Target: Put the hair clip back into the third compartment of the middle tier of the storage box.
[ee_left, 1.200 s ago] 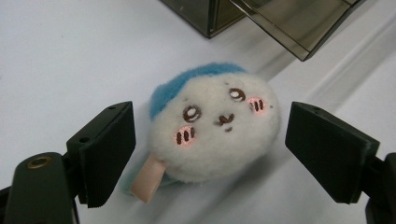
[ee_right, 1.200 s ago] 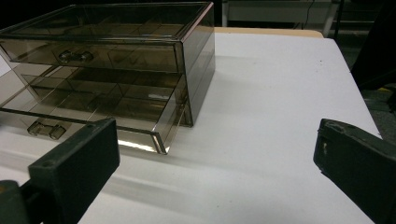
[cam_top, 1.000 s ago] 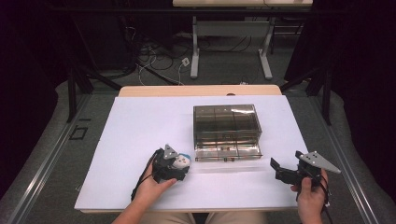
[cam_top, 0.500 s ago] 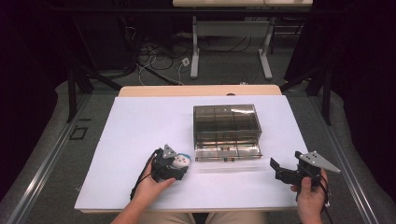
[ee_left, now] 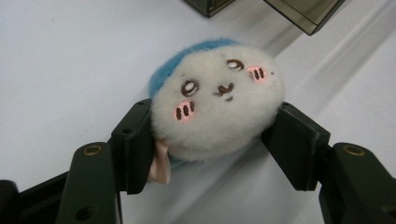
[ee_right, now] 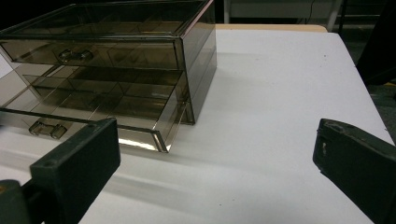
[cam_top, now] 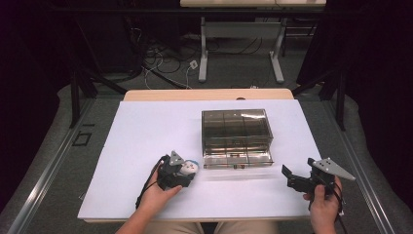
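Observation:
A round white plush toy (ee_left: 217, 98) with a blue top and an embroidered face lies on the white table in front of the left corner of the box. My left gripper (ee_left: 217, 142) is shut on it, one pad pressing into each side; its jaws have just been closing around the toy. In the high view the plush (cam_top: 189, 166) peeks out past the left gripper (cam_top: 184, 171). A smoky clear drawer box (cam_top: 236, 131) stands mid-table with its lower drawer (ee_right: 93, 107) pulled out. My right gripper (cam_top: 298, 168) hovers at the front right, open and holding nothing (ee_right: 217, 163).
The white tabletop (cam_top: 146, 131) has bare room at the left and behind the box. The upper drawer (ee_right: 88, 53) is pushed in. A wooden edge (cam_top: 204, 94) borders the far side. Beyond it are desk legs (cam_top: 202, 53) and floor cables.
In the high view both hands, the plush and the box stay where they were; no shift stands out.

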{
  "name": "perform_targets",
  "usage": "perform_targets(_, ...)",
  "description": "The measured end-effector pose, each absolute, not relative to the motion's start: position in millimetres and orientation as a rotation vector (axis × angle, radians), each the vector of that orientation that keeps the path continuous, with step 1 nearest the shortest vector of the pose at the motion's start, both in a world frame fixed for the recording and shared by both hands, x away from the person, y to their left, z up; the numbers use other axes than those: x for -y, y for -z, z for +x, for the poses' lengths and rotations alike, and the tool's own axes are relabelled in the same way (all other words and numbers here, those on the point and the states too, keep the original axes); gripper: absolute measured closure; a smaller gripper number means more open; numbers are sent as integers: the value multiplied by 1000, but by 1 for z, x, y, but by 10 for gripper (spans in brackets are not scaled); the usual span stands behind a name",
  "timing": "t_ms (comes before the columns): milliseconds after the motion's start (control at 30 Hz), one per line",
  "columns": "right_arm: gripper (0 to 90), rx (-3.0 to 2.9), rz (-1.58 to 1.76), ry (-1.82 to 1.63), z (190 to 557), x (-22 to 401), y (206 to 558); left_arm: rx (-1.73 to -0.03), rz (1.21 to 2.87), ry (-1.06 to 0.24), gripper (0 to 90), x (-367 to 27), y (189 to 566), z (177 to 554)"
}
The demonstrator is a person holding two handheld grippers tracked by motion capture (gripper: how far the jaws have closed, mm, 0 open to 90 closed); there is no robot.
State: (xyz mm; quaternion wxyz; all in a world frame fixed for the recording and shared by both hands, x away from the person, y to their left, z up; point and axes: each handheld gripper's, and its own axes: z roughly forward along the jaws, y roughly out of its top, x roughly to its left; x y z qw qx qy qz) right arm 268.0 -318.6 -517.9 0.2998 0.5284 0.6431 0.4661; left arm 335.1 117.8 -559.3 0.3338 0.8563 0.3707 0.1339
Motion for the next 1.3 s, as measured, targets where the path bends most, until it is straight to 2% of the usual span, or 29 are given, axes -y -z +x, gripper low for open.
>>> perform_targets(1300,5,-1714,1395,-1230,269,320,518,-970,2145,-425,381,-123,550,333)
